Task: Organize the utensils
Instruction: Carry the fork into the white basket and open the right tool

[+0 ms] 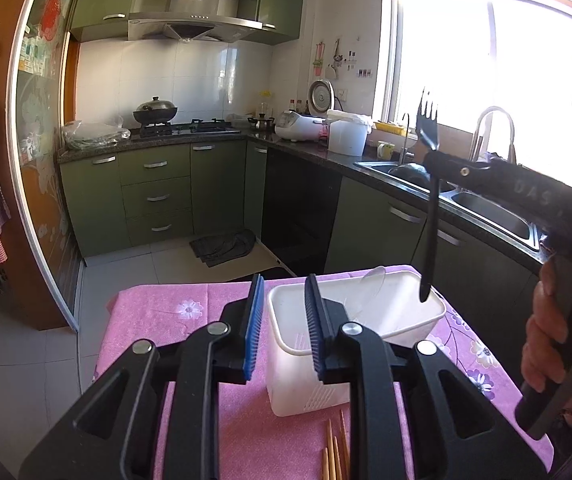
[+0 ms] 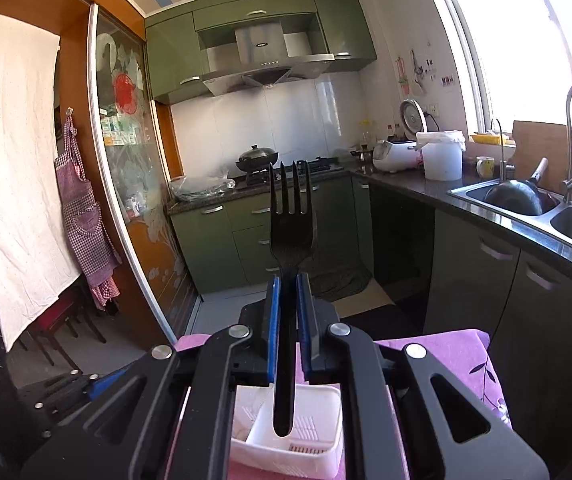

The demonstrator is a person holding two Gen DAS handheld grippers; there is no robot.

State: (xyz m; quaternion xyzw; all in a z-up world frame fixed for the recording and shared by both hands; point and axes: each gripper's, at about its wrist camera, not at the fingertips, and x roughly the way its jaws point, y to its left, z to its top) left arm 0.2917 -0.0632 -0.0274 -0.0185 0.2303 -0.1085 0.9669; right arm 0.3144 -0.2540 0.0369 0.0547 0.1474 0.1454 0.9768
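A white utensil basket (image 1: 306, 376) stands on the pink flowered tablecloth (image 1: 173, 312), with a clear plastic spoon (image 1: 370, 284) leaning inside it. My left gripper (image 1: 284, 280) hovers just over the basket's near left corner. Its blue pads are apart and open, with nothing pressed between them. My right gripper (image 1: 434, 160) comes in from the right, shut on a black plastic fork (image 1: 432, 216). The fork hangs upright, tines up, its handle tip over the basket's far right end. In the right wrist view the fork (image 2: 290, 216) sits between the pads of the right gripper (image 2: 286, 280), above the basket (image 2: 318, 448). Wooden chopsticks (image 1: 336, 452) lie near the basket.
A hand (image 1: 546, 340) grips the right tool's handle at the right edge. The small table ends just beyond the basket, over tiled floor (image 1: 117, 276). Green cabinets, a double sink (image 2: 566, 216) holding a wok, and a stove counter (image 1: 189, 130) lie beyond.
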